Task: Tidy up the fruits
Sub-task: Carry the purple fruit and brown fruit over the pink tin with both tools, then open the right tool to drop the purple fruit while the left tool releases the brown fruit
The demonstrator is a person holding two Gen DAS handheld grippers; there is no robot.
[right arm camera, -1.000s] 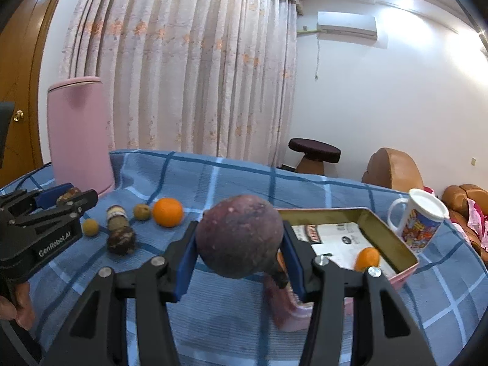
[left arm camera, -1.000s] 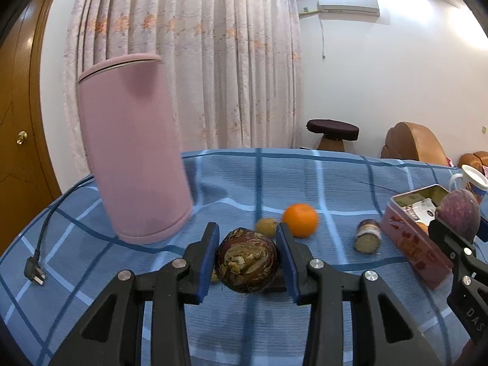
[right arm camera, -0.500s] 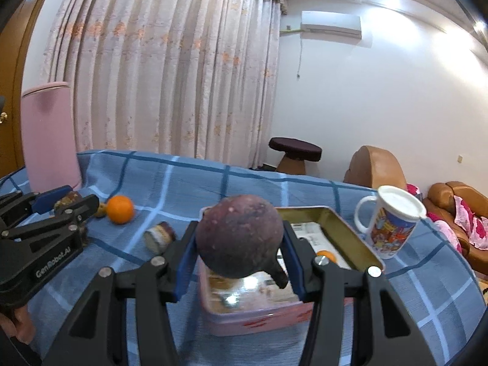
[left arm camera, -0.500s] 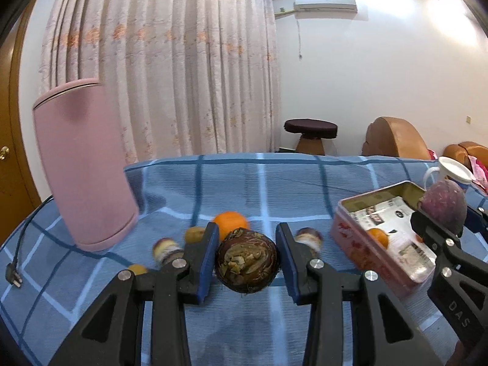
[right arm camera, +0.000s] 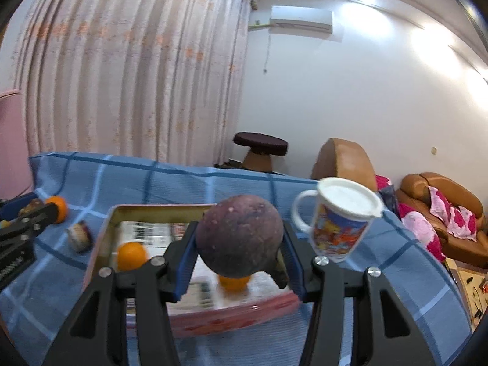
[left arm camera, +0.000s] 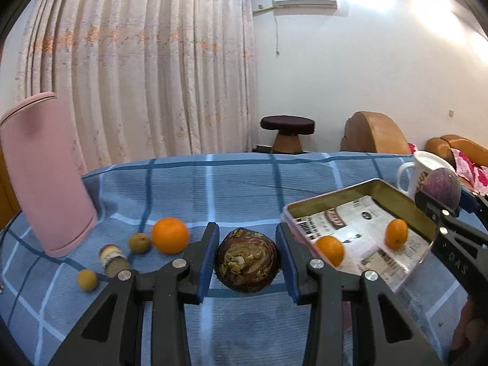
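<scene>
Left wrist view showed your left gripper (left arm camera: 247, 262) with its blue-padded jaws pinching a dark brown round fruit (left arm camera: 246, 263), held clear above the blue checked tablecloth (left arm camera: 238, 183). The face of that fruit turned to the camera was rough, with a pale, flaky yellow-brown patch in the middle and a reddish-brown rim. To its left on the cloth lay a loose orange (left arm camera: 170, 235), a small brownish fruit (left arm camera: 139, 242), a small yellow fruit (left arm camera: 87, 280) and a short jar-shaped item (left arm camera: 113, 259) whose nature I could not tell, all near the foot of a tall pink cylinder (left arm camera: 42, 177). To its right stood the open pink tin (left arm camera: 405, 201), lined with printed paper, with two oranges (left arm camera: 330, 250) lying apart inside it. In the right wrist view, your right gripper (right arm camera: 239, 244) had its jaws clamped on a round purple fruit (right arm camera: 239, 235), dull and mottled with pale specks, smooth-skinned and larger than the oranges. You held it above the near part of the tin, over one of the oranges, whose lower edge alone showed beneath it. A white lidded mug (right arm camera: 341, 219) with a coloured print stood just beyond the tin's right side. The tip of your left gripper appeared at the left edge of that view, beside the loose orange.
</scene>
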